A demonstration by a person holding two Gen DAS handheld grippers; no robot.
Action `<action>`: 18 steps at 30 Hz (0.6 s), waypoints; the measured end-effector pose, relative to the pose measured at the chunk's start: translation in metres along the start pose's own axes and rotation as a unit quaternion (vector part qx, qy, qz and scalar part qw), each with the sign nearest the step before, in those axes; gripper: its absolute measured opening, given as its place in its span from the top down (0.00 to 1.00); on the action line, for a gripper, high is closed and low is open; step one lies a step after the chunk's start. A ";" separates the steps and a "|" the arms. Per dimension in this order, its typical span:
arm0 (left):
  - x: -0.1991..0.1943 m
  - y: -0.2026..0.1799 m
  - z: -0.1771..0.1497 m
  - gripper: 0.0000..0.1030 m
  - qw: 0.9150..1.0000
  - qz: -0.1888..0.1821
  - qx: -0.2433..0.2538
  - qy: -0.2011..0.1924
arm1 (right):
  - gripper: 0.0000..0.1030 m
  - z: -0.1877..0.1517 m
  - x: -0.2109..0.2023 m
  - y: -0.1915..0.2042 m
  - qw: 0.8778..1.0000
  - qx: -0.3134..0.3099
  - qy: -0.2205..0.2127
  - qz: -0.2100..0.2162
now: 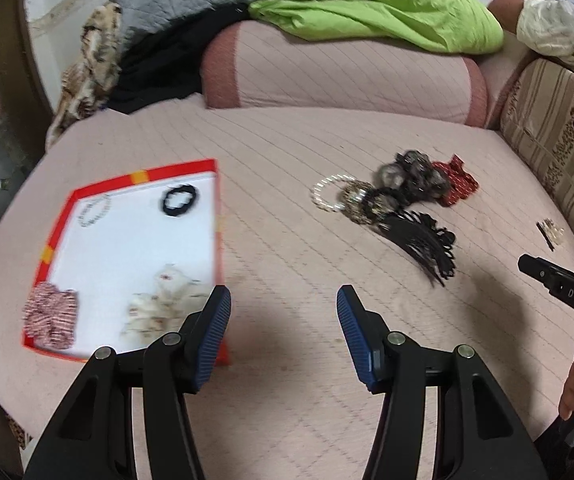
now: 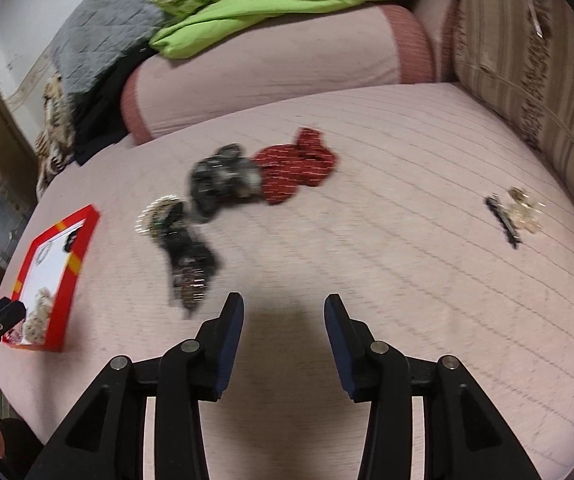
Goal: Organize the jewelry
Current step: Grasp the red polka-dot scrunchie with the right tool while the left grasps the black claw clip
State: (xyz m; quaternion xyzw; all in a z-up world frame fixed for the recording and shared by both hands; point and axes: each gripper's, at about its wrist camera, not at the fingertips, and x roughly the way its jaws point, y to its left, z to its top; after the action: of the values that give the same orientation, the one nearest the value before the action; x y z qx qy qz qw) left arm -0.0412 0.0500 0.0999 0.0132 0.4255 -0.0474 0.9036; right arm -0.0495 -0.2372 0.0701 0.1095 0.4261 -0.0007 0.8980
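On the pink quilted bed cover [image 1: 287, 152] lies a red tray [image 1: 127, 179] with a white floor. It sits at about nine o'clock from the left gripper [image 1: 283, 300]. Inside the tray there is a black hair tie [image 1: 179, 200] near the far edge, a thin pale bracelet [image 1: 94, 211] to its left, a red-and-white striped scrunchie [image 1: 50, 320] in the near left corner, and a cream-coloured cloth piece [image 1: 163, 304] in the near part; its shape is blurred.

The rest of the jewelry is a loose pile at about one o'clock from the left gripper. It holds a pearl bracelet [image 1: 329, 192], a dark grey scrunchie [image 1: 411, 176], a red patterned scrunchie [image 1: 457, 180] touching it on the right, and a black comb-like hair clip [image 1: 427, 248] at the near side. Well apart from the pile, at about two o'clock from the right gripper [image 2: 284, 312], lie a small black hair pin [image 2: 503, 220] and a gold-coloured piece [image 2: 525, 206] just beside it.

The left gripper hangs over the bare cover, next to the tray's near right corner. Its blue pads [image 1: 217, 320] stand partly apart and nothing is between them. The right gripper is also partly open and empty, above the bare cover, with the pile at about eleven o'clock from it.

Behind, a green cloth [image 1: 387, 12] lies on a pink bolster [image 1: 339, 76].
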 end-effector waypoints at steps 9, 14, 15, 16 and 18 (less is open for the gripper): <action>0.044 -0.033 0.022 0.47 0.994 -0.095 -0.044 0.037 | 0.46 0.012 0.014 -0.027 1.000 0.020 -0.001 0.005; 0.065 -0.068 0.034 0.41 0.989 -0.136 -0.041 0.049 | 0.42 0.032 0.032 -0.031 0.999 0.032 -0.005 0.019; 0.069 -0.073 0.036 0.41 0.988 -0.141 -0.041 0.051 | 0.41 0.038 0.036 -0.031 0.999 0.037 -0.004 0.024; 0.075 -0.081 0.038 0.41 0.986 -0.149 -0.042 0.055 | 0.41 0.043 0.040 -0.032 0.999 0.040 -0.003 0.027; 0.083 -0.089 0.040 0.41 0.985 -0.159 -0.042 0.061 | 0.38 0.056 0.049 -0.034 0.998 0.046 -0.003 0.032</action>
State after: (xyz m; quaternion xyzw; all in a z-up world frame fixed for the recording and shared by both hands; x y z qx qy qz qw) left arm 0.0333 -0.0474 0.0624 -0.0899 0.4783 -0.1710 0.8567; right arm 0.0212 -0.2767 0.0602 0.1645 0.4191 0.0084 0.8929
